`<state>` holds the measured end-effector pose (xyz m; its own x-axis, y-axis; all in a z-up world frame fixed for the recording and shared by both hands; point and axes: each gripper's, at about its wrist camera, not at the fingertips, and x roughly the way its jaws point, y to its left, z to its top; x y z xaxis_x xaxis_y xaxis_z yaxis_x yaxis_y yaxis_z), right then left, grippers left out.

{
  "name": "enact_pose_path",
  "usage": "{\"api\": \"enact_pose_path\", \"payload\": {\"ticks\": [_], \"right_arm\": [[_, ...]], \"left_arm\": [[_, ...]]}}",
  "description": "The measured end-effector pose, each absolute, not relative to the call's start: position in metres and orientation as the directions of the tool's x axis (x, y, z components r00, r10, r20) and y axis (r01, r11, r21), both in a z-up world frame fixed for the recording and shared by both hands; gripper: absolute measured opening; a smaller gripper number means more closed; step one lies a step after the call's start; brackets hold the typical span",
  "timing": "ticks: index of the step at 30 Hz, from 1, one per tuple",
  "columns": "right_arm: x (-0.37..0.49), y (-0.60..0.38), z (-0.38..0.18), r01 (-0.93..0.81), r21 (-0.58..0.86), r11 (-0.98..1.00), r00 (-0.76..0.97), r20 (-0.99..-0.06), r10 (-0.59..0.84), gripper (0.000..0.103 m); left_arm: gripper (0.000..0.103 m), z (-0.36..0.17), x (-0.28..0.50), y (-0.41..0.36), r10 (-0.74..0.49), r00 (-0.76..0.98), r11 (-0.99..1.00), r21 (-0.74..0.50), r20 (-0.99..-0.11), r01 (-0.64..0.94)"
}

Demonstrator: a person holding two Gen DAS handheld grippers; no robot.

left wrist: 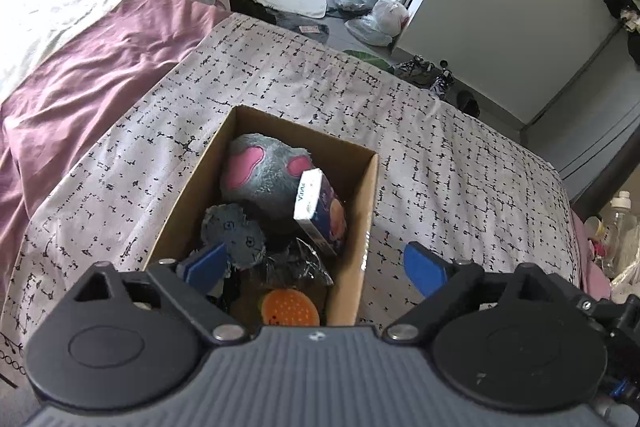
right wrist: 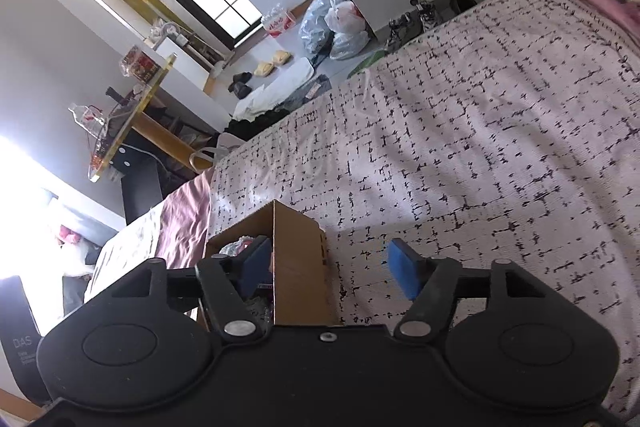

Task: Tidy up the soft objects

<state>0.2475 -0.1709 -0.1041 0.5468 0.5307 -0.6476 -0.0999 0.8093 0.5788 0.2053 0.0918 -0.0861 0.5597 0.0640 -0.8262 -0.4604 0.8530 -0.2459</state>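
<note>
An open cardboard box (left wrist: 352, 267) sits on the bed (left wrist: 460, 155), its long axis running from 6 toward 12 o'clock in the left wrist view. Inside lie a grey plush (left wrist: 264, 171) with pink patches at the 12 o'clock end, a small carton (left wrist: 320, 211) tilted at 3 o'clock, and a blue-grey toy (left wrist: 236, 231). The left gripper (left wrist: 316, 265) stands wide and holds nothing. The right gripper (right wrist: 330, 265) is partly spread, straddling the box wall, not pressing it.
</note>
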Motion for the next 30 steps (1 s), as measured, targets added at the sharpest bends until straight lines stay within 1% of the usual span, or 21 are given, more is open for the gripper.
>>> {"api": "enact_pose_path", "payload": {"ticks": [3,5,6,7,8,12,14,17,20,22,30], "right_arm": [[0.239,-0.178,-0.098,-0.115,0.573,0.811,0.56,-0.637,0.53,0.073],[0.234,-0.183,-0.095,-0.125,0.566,0.815,0.567,-0.633,0.527,0.076],[0.231,-0.185,-0.093,-0.126,0.562,0.817,0.575,-0.63,0.522,0.078],[0.227,-0.187,-0.091,-0.126,0.556,0.822,0.585,-0.627,0.515,0.084],[0.223,-0.19,-0.088,-0.132,0.551,0.824,0.596,-0.62,0.51,0.086],[0.207,-0.199,-0.081,-0.165,0.534,0.829,0.616,-0.6,0.509,0.089],[0.199,-0.204,-0.078,-0.175,0.529,0.831,0.623,-0.594,0.509,0.095],[0.188,-0.21,-0.074,-0.201,0.504,0.84,0.628,-0.592,0.506,0.096],[0.178,-0.215,-0.07,-0.221,0.494,0.841,0.622,-0.593,0.511,0.098],[0.171,-0.218,-0.067,-0.237,0.483,0.843,0.621,-0.592,0.513,0.103],[0.144,-0.225,-0.053,-0.253,0.443,0.86,0.644,-0.587,0.492,0.103]], "left_arm": [[0.097,-0.078,0.197,0.082,0.075,0.57,0.861,-0.235,-0.819,-0.451],[0.1,-0.074,0.191,0.077,0.081,0.575,0.863,-0.232,-0.814,-0.45],[0.101,-0.071,0.188,0.074,0.084,0.579,0.863,-0.231,-0.811,-0.449],[0.101,-0.069,0.184,0.071,0.089,0.582,0.865,-0.227,-0.808,-0.448],[0.101,-0.066,0.181,0.068,0.093,0.586,0.867,-0.223,-0.805,-0.445],[0.102,-0.059,0.167,0.056,0.086,0.6,0.874,-0.229,-0.795,-0.428],[0.102,-0.056,0.159,0.051,0.077,0.609,0.878,-0.236,-0.79,-0.417],[0.102,-0.05,0.147,0.041,0.067,0.627,0.892,-0.236,-0.776,-0.387],[0.102,-0.042,0.135,0.033,0.083,0.646,0.903,-0.217,-0.759,-0.37],[0.102,-0.037,0.128,0.03,0.088,0.652,0.906,-0.211,-0.754,-0.366],[0.103,-0.025,0.098,0.027,0.083,0.671,0.913,-0.215,-0.736,-0.348]]}}
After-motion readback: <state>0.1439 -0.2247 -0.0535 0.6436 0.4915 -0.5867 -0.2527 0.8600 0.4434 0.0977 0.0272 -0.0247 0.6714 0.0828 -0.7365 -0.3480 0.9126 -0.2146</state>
